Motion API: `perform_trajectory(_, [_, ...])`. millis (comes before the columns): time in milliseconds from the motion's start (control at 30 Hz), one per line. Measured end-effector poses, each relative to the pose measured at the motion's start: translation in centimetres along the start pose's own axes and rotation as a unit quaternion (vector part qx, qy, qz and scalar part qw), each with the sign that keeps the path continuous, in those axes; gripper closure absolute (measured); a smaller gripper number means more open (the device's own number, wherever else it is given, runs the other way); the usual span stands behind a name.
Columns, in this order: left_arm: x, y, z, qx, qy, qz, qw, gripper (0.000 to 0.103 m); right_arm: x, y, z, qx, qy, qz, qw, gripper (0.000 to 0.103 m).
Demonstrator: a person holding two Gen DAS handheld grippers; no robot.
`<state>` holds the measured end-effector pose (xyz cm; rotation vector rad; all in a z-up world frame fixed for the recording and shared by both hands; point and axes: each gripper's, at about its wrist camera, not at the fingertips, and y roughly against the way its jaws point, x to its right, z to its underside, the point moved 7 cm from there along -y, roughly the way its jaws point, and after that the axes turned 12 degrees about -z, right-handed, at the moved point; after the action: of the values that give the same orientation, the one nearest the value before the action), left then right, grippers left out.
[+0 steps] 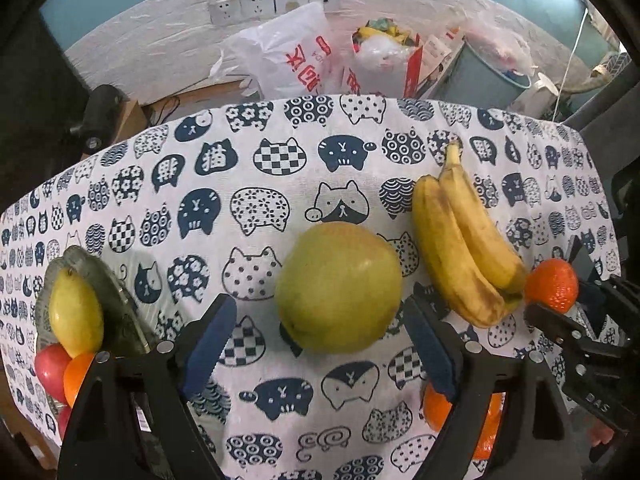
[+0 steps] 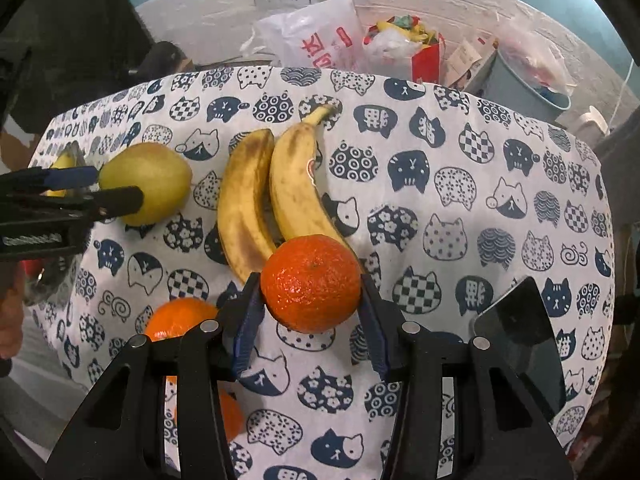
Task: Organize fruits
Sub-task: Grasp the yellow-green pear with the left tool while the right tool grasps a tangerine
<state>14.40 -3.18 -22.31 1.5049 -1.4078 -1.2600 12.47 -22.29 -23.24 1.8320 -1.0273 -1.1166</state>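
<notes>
A big yellow-green fruit (image 1: 338, 286) lies on the cat-print cloth between the open jaws of my left gripper (image 1: 320, 336), which do not touch it. It also shows in the right wrist view (image 2: 150, 180). My right gripper (image 2: 312, 320) is shut on a mandarin (image 2: 312, 282), also seen at the right of the left wrist view (image 1: 552, 286). Two bananas (image 2: 264, 196) lie just behind it. A glass plate (image 1: 108, 296) at the left holds a pear (image 1: 76, 314), a red apple (image 1: 50, 370) and an orange (image 1: 76, 376).
Two more oranges (image 2: 178, 318) lie near the front edge left of my right gripper. A dark phone (image 2: 520, 336) lies at the right. Plastic bags (image 1: 292, 56), a grey bin (image 1: 488, 68) and wall sockets (image 1: 272, 2) stand behind the table.
</notes>
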Motion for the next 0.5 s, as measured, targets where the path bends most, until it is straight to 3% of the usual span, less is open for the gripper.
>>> perform_trajectory(333, [1.6,-3.3,-0.6,-0.030,-0.010,-0.001,0.9995,0.016,0.0,-0.3,-1.4,0.003,-0.008,-0.002,1.000,0.057])
perform_trajectory(500, [1.7,-3.5,-0.6,-0.012,-0.012,0.013,0.9998,0.021,0.2,-0.5,-1.3,0.003,-0.010,-0.001,1.000,0.057])
